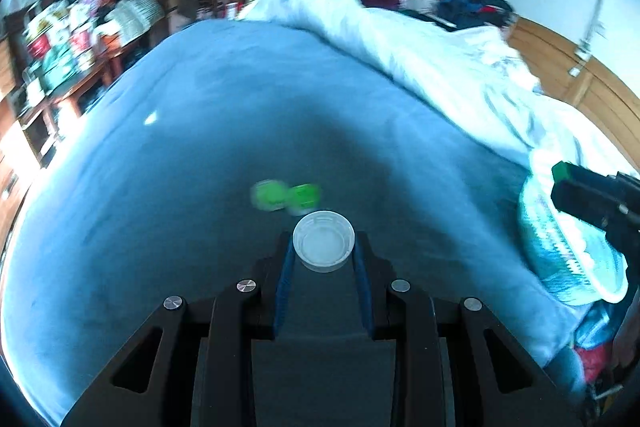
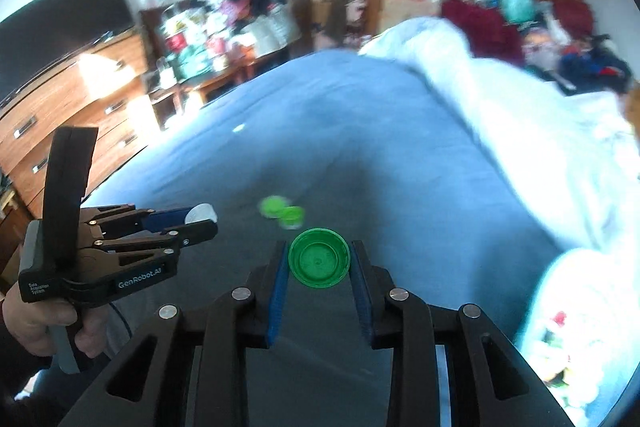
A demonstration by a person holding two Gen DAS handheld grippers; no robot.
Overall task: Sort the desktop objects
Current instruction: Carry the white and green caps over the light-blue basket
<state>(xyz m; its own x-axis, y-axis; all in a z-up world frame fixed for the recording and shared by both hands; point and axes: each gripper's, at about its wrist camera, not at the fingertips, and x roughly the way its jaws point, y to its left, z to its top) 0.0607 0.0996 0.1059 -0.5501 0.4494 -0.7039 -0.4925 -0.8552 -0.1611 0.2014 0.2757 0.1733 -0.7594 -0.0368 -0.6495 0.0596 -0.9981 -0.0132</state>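
The left tool (image 1: 324, 247) grips a white bottle cap (image 1: 323, 241) between its blue pads, hollow side showing. The right tool (image 2: 319, 265) clamps a green bottle cap (image 2: 319, 263) likewise. Both hang above the blue bed sheet (image 1: 160, 227), where two more green caps (image 1: 286, 195) lie touching.

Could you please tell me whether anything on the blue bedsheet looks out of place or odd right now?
Nothing looks damaged or spilled. The left gripper is shut on a white plastic bottle cap and the right gripper on a green plastic bottle cap. Two blurred green caps remain close together on the blue bedsheet.
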